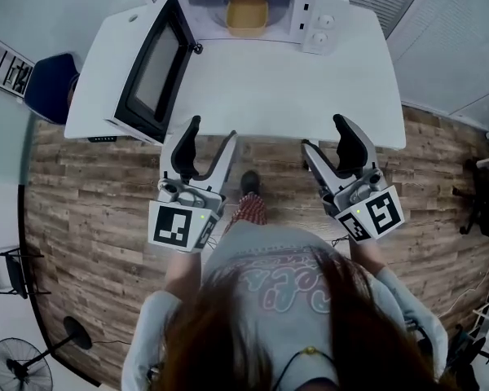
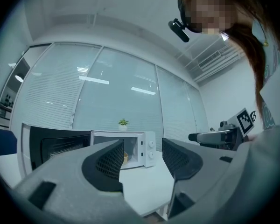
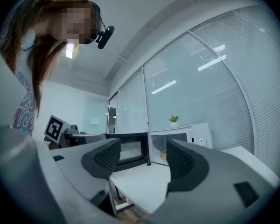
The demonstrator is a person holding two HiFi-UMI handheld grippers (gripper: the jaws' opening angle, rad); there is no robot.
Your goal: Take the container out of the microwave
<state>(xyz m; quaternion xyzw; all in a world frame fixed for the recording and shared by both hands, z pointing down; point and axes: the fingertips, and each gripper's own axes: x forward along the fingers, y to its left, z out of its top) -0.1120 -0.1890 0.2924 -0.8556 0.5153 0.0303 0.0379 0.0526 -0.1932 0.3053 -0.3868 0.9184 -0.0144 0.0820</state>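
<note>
White rectangular desk (image 1: pixel 269 88), standing on brown wood-plank floor (image 1: pixel 81 218). At middle of far edge, directly on desk: white microwave oven (image 1: pixel 318 23), facing near edge. Black-framed glass door (image 1: pixel 151 68) swung wide open, stretching over left half of desk toward near-left corner.

The container (image 1: pixel 248 15) — a yellow, squarish tub with rounded corners — is sitting upright inside the cavity of the microwave (image 1: pixel 318 24), near the middle. The white microwave is standing at the far edge of the table (image 1: pixel 261 88), its dark-windowed door (image 1: pixel 151 68) hanging wide open to the left.
</note>
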